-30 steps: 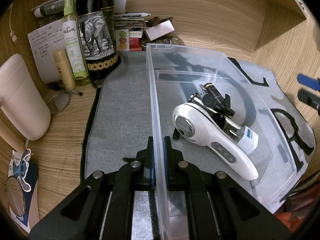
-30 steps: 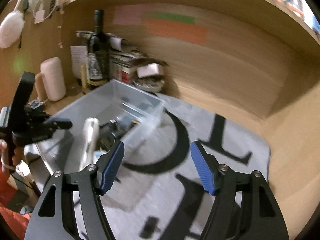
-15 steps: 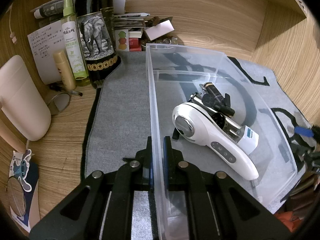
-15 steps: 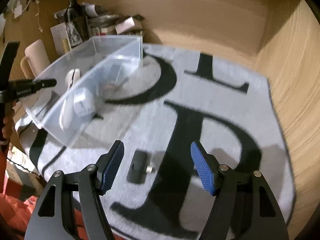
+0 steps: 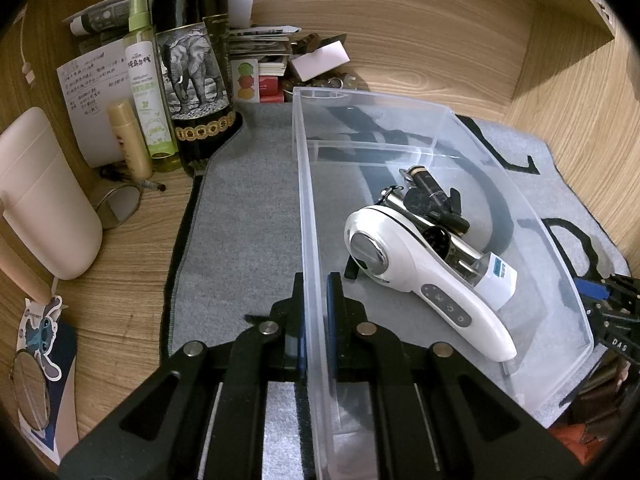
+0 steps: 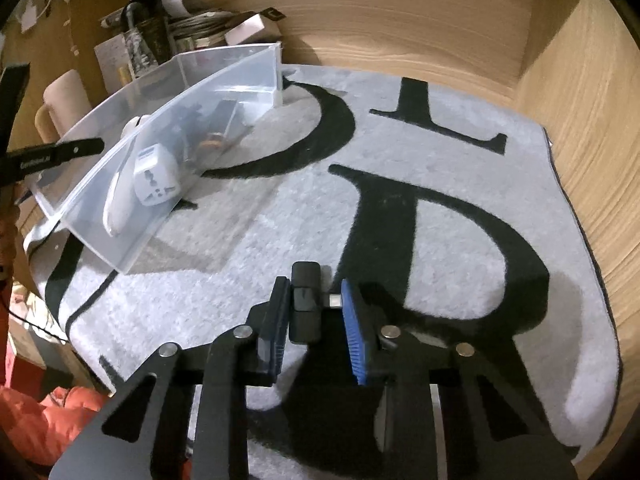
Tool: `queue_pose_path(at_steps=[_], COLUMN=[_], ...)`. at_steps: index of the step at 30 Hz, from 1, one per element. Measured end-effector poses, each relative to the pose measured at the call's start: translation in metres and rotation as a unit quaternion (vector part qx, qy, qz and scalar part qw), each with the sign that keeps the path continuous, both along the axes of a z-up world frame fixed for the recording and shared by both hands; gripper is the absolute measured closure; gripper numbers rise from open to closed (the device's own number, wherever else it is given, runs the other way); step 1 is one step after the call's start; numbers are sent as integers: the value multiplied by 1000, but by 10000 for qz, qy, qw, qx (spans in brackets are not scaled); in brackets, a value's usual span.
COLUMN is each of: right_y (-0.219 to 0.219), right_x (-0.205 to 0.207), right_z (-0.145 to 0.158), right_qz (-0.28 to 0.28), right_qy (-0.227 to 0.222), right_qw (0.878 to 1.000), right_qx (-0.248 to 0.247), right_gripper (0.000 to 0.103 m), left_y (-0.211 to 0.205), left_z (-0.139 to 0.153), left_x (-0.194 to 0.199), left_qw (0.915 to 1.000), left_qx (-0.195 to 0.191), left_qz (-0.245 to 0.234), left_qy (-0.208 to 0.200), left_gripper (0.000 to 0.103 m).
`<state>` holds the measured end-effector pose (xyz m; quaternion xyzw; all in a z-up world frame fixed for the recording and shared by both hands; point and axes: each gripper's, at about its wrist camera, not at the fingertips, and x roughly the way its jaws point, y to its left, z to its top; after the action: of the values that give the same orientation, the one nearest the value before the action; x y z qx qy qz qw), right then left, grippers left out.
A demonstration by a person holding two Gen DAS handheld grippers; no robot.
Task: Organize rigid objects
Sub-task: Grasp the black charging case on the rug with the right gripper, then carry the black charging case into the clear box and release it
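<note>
Right gripper (image 6: 314, 318) straddles black dongle (image 6: 306, 308), not clamped yet; off-centre squeeze may flick it, while left gripper (image 5: 316, 320) pinches bin wall (image 5: 308, 216).

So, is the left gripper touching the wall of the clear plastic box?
Touching. In the left wrist view the left gripper is shut on the near wall of the clear plastic box, with one pad pressed against each side of it.

Left gripper (image 5: 316, 320) clamped tight, one finger on either side of the clear bin's (image 5: 304, 208) near-left wall; right gripper (image 6: 316, 320) low over the mat's (image 6: 440, 240) near edge, fingers narrowed around a small black dongle (image 6: 306, 308), contact uncertain.
</note>
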<state>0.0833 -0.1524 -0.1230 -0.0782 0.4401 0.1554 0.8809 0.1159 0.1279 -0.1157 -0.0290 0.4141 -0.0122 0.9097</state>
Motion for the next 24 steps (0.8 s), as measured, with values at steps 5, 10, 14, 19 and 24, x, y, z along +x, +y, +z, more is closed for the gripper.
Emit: queue_pose_path(at_steps=[5,10,14,19,24], right_y=[3,11,20,35,53], right_x=[2,6,13,26,39], right_z=[4,20,32,51,64], right_qz=[0,102,241,460,682], right_qy=[-41,-307,-517,-835,-1053], right_qw=[10000,9995,9983,9953,9920], right_qx=[-6,-1,-106,-160,-156], right_gripper=[79,79,79,79,79], left_y=[0,0,0,-2,-3], left_z=[0,0,0,1,1], left_x=[0,0,0,1,1], left_qw=[10000,10000,10000,10000,10000], left_qx=[0,2,-11,-11,-17], left_qz=[0,0,6,5,5], left_qy=[2,0,-2,0,2], left_gripper=[97,97,97,97,97])
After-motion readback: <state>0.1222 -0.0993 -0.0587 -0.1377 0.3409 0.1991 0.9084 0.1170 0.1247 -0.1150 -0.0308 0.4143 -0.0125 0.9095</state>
